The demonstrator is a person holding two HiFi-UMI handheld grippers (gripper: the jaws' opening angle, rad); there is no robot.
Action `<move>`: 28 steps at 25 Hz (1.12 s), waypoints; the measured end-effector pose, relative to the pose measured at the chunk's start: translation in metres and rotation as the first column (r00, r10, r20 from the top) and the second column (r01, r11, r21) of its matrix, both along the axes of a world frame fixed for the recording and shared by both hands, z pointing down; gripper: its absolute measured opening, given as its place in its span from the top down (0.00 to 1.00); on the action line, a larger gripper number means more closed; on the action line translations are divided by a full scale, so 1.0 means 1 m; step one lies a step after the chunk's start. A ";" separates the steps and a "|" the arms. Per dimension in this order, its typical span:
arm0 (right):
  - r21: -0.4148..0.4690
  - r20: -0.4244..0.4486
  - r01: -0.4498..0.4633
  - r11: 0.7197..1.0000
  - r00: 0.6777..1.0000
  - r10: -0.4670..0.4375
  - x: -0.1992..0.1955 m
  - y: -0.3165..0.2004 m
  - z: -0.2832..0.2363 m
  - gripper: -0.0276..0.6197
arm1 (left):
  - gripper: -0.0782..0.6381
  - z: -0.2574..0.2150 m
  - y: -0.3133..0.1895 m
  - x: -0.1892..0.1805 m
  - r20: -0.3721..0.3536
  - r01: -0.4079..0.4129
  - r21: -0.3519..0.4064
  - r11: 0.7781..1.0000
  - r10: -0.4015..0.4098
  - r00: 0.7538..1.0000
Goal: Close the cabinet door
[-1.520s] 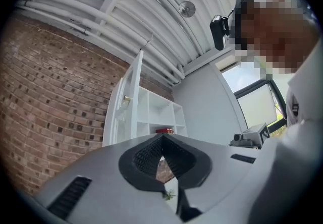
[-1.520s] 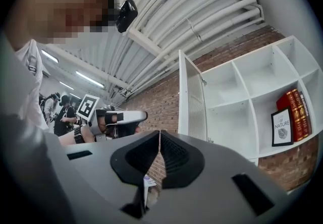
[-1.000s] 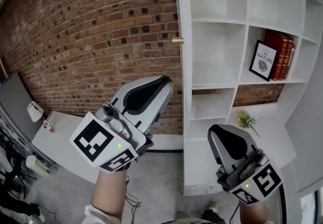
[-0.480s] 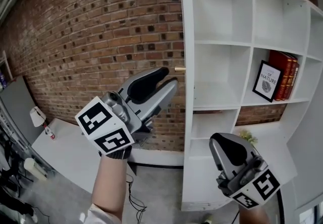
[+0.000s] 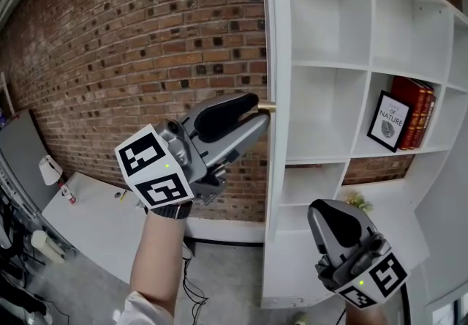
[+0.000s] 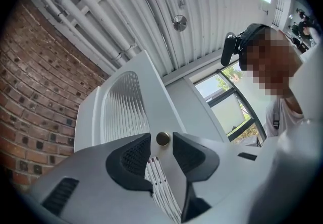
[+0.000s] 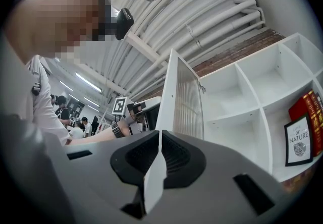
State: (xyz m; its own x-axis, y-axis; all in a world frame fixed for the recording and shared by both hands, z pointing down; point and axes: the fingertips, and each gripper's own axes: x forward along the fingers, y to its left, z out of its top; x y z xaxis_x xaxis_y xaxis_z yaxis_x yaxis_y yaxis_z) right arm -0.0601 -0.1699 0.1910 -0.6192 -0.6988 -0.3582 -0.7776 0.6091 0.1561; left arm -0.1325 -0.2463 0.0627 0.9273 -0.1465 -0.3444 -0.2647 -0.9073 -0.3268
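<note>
The white cabinet door point(image 5: 272, 38) stands swung out, seen edge-on in the head view, with a small brass knob point(image 5: 266, 106) on its left face. My left gripper point(image 5: 257, 113) is raised to that knob. In the left gripper view the knob point(image 6: 162, 138) sits between the two black pads point(image 6: 132, 156) with a gap on each side, and the jaws are opening. My right gripper point(image 5: 322, 208) hangs lower right in front of the shelves, shut and holding nothing. The right gripper view looks up along the ribbed door point(image 7: 186, 102).
The open white shelving point(image 5: 329, 67) holds red books point(image 5: 409, 107), a framed print point(image 5: 387, 120) and a small plant point(image 5: 356, 198). A brick wall point(image 5: 146, 45) runs behind the door. A white table point(image 5: 95, 221) stands at lower left, with cables on the floor.
My left gripper has risen and moved right up to the knob, and its jaws have gone from shut to open around it. The right gripper has hardly shifted.
</note>
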 end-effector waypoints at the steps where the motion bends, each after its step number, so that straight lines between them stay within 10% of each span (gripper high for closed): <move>1: -0.001 0.001 -0.002 1.000 1.000 0.002 0.000 -0.001 0.000 0.93 | 0.70 0.000 0.000 0.001 0.004 -0.004 0.005 1.000 0.004 1.000; 28: 0.045 0.063 -0.121 0.992 0.991 0.118 0.041 -0.002 -0.008 0.93 | 0.78 -0.004 0.015 0.069 0.043 -0.009 0.117 0.993 0.004 0.999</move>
State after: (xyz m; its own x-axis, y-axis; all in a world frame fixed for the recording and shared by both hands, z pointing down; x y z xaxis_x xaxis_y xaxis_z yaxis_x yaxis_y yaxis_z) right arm -0.0186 -0.1723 0.1834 -0.5085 -0.7473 -0.4278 -0.8533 0.5039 0.1341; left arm -0.0630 -0.2315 0.0591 0.9422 -0.1017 -0.3192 -0.2429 -0.8637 -0.4416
